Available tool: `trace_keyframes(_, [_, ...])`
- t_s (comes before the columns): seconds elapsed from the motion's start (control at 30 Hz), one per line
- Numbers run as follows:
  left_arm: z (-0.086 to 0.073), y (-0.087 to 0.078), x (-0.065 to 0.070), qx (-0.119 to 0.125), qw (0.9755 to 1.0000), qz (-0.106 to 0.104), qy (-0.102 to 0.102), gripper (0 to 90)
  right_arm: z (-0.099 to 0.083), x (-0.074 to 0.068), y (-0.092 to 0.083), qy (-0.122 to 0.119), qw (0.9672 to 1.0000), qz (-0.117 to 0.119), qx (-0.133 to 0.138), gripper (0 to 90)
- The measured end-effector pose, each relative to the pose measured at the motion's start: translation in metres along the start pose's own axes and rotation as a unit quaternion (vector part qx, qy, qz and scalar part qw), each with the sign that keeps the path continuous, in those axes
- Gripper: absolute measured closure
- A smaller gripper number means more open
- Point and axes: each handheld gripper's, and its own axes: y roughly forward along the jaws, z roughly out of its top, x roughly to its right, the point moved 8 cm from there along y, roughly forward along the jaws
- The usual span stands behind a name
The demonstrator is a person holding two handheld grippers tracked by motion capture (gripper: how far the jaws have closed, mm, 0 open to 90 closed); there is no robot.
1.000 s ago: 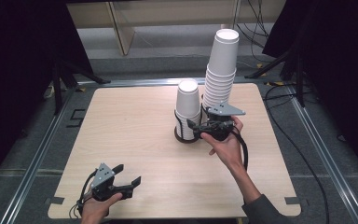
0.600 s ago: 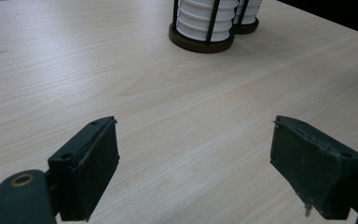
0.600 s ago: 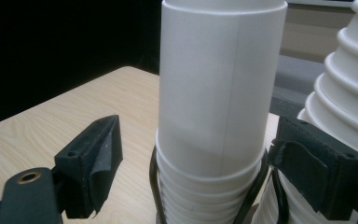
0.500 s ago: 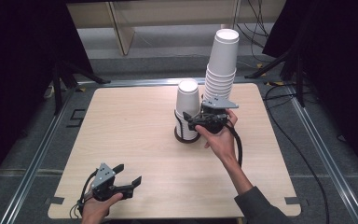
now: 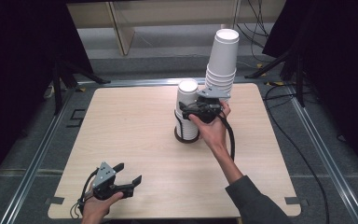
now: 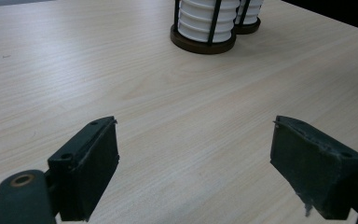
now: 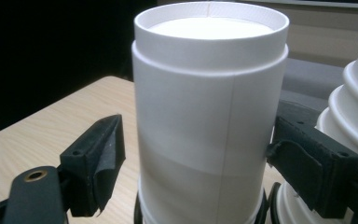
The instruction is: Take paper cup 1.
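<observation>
Two stacks of white paper cups stand in black wire holders at the table's far middle: a short stack (image 5: 187, 95) and a taller stack (image 5: 223, 56) to its right. My right gripper (image 5: 186, 111) reaches from the right around the short stack's upper part. In the right gripper view the top cup (image 7: 209, 93) stands between the jaws of the right gripper (image 7: 196, 144). The left pad stands clear of it and the right pad is at its wall. My left gripper (image 5: 129, 172) rests open near the front left edge, nothing between its fingers (image 6: 86, 168).
The light wooden table (image 5: 130, 121) sits in a metal frame. In the left gripper view the short stack's round dark base (image 6: 204, 44) lies far ahead. Cables (image 5: 303, 140) trail on the grey floor at the right. A shelf (image 5: 121, 28) stands behind the table.
My right gripper has moved left and a little up, from beside the tall stack to around the short stack's top cup. The left gripper has stayed still.
</observation>
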Motion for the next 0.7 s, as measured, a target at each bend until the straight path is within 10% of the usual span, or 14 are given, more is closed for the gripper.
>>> trace_keyframes(0.7, [-0.001, -0.001, 0.004, -0.004, 0.9999, -0.003, 0.009, 14.6, 0.002, 0.002, 0.021, 0.018, 0.9993, -0.034, -0.002, 15.7])
